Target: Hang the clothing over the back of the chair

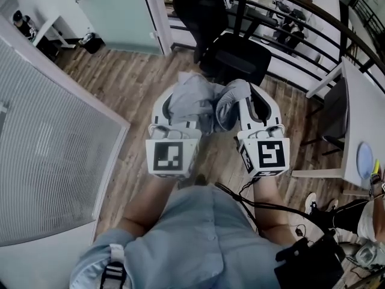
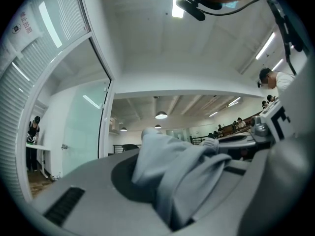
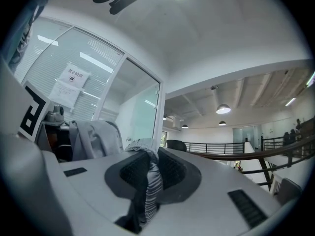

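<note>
A light grey garment [image 1: 204,98] is bunched between my two grippers, held level in front of the person. My left gripper [image 1: 180,98] is shut on a thick fold of the garment [image 2: 177,176]. My right gripper [image 1: 248,98] is shut on a ribbed, striped edge of the garment [image 3: 146,181], pinched between its dark pads [image 3: 172,171]. A black office chair [image 1: 234,56] stands just beyond the grippers on the wood floor; its seat faces me. In the right gripper view the chair's back [image 3: 176,145] shows small past the jaws.
A glass partition with blinds [image 1: 48,143] runs along the left. A black railing [image 1: 301,29] crosses behind the chair. A white desk [image 1: 361,125] stands at the right, with a person's shoe [image 1: 311,203] near its leg. Cables hang from the person's waist.
</note>
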Available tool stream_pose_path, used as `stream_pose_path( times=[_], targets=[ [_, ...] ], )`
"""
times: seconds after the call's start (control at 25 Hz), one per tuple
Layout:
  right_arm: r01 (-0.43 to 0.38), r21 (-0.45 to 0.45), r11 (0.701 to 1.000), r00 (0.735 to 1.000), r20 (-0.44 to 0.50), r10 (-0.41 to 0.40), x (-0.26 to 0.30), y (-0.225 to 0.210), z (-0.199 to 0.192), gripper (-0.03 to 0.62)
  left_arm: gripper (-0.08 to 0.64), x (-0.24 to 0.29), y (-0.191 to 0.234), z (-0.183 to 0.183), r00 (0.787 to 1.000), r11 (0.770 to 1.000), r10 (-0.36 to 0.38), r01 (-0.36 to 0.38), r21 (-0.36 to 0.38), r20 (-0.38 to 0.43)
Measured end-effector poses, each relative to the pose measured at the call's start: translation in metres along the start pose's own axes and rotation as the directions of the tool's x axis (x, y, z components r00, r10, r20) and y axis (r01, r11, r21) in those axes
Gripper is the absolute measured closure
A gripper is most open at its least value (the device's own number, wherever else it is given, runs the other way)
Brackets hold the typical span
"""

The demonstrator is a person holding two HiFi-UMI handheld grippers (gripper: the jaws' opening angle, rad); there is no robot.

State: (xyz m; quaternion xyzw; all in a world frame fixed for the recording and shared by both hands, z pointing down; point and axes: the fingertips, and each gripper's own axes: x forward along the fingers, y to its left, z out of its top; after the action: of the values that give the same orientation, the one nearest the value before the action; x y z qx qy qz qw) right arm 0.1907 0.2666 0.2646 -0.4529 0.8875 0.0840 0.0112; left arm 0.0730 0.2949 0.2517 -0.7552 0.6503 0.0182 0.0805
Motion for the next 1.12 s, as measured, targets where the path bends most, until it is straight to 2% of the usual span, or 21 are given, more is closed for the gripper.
stream_pose_path(
  times=[0.28, 0.36, 0.6, 0.84, 1.12],
  targets=[
    [0.028, -0.017, 0.999, 0.999, 0.030, -0.028, 0.038, -0.003, -0.006, 0.541, 0.523, 0.027, 0.030, -0.012, 0.999, 1.000, -0.005, 0.005, -0.004, 0.034],
    [0.029, -0.013, 1.000, 0.999, 0.020, -0.028, 0.047, -0.005, -0.012, 0.541, 0.522, 0.035, 0.034, -0.022, 1.000, 1.000, -0.013, 0.013, 0.009, 0.023],
    [0.041, 0.013, 0.999, 0.999, -0.022, -0.041, 0.088, -0.022, -0.032, 0.541, 0.522, 0.075, 0.052, -0.043, 0.999, 1.000, -0.017, 0.016, -0.019, -0.038],
    [0.034, 0.040, 0.999, 0.998, -0.053, -0.032, 0.148, -0.059, -0.061, 0.541, 0.523, 0.144, 0.067, -0.074, 0.996, 1.000, -0.009, 0.009, 0.002, -0.087],
    [-0.003, 0.052, 0.999, 0.998, -0.067, 0.007, 0.229, -0.103, -0.073, 0.541, 0.522, 0.231, 0.090, -0.082, 0.994, 1.000, 0.024, -0.024, -0.002, -0.111]
  ],
)
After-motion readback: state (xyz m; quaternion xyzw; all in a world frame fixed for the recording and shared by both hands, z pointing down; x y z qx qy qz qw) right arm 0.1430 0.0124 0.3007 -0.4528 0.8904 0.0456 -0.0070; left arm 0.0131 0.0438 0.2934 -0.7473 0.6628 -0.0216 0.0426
